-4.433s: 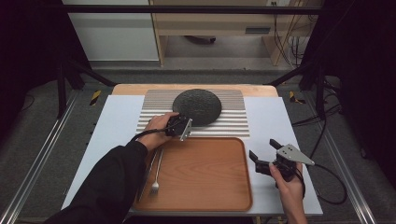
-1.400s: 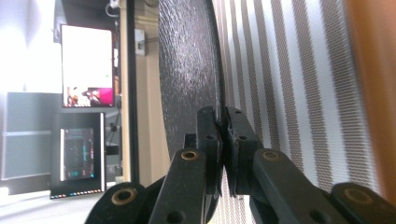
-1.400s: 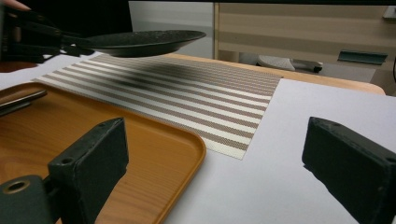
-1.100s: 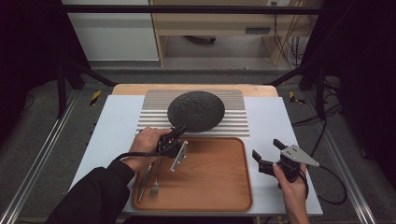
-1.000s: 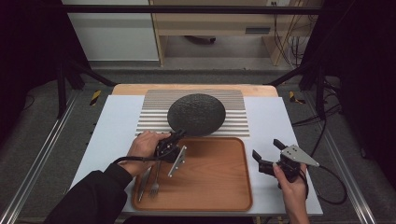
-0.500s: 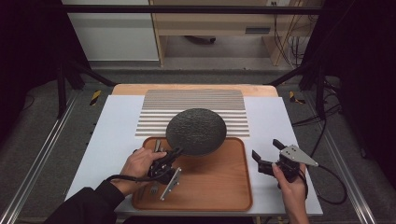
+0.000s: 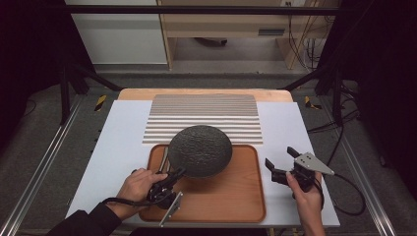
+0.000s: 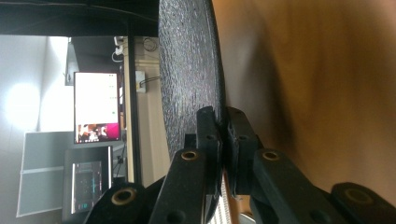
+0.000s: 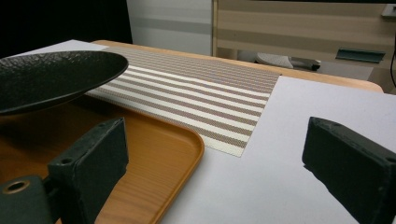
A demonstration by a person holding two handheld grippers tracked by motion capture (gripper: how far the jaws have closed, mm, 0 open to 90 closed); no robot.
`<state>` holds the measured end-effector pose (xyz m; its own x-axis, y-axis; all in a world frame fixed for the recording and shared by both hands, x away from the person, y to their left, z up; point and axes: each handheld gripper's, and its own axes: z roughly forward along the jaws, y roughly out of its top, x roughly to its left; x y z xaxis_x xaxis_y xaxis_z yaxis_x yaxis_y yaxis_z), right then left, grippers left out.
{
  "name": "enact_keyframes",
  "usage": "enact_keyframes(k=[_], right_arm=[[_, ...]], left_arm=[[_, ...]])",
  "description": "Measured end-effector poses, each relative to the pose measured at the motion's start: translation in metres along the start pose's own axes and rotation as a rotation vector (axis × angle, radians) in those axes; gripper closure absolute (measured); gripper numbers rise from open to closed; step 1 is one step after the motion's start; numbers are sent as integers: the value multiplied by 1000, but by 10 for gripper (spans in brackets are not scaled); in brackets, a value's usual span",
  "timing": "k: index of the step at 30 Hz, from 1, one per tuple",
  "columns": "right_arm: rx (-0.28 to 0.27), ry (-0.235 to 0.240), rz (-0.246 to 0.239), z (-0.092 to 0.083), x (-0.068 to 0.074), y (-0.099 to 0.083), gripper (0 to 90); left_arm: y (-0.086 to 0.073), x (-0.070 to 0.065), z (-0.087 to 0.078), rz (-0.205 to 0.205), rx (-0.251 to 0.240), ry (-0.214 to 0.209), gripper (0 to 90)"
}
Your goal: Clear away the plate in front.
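We have the left gripper (image 7: 173,178) clamped on the near rim of the dark plate (image 7: 200,150), its jaws nearly together with only the rim's thickness between the pads; the left gripper view shows the plate (image 8: 189,70) edge-on, pinched at its lip. Gripping at the edge leaves the whole underside free, which we judge is what lets the plate be lowered flat onto the wooden tray (image 7: 236,196) without the jaws getting trapped beneath it. The plate hangs above the tray's far left part, tilted and clear of the wood, casting a shadow below it, as the right gripper view confirms (image 9: 56,74). Our right gripper (image 7: 282,169) waits on the white table (image 7: 118,142) just right of the tray, jaws wide apart and holding nothing, presumably kept out of the way. Compared with a few seconds ago, the plate has left the striped mat (image 7: 204,115), where it lay flat, and has come toward us over the tray; the left hand has drawn back to the tray's near left corner, while the right hand has kept its place. The fork that lay along the tray's left edge is now hidden or hard to make out.
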<state>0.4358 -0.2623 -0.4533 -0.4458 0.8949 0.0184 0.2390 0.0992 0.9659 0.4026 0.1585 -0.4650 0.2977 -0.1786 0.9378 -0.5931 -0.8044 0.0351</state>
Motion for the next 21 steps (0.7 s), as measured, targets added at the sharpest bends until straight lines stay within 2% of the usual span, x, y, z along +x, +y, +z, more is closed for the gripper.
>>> enact_keyframes(k=[10,13,21], right_arm=[[3,0,-1,1,0,0,70],[1,0,0,0,0,0,70],[0,-3,1,0,0,0,70]], left_arm=[[11,-11,-14,9,-40,-15,856],[15,-14,-15,34,-46,-20,855],[18,-18,-15,31,-59,-32,854]])
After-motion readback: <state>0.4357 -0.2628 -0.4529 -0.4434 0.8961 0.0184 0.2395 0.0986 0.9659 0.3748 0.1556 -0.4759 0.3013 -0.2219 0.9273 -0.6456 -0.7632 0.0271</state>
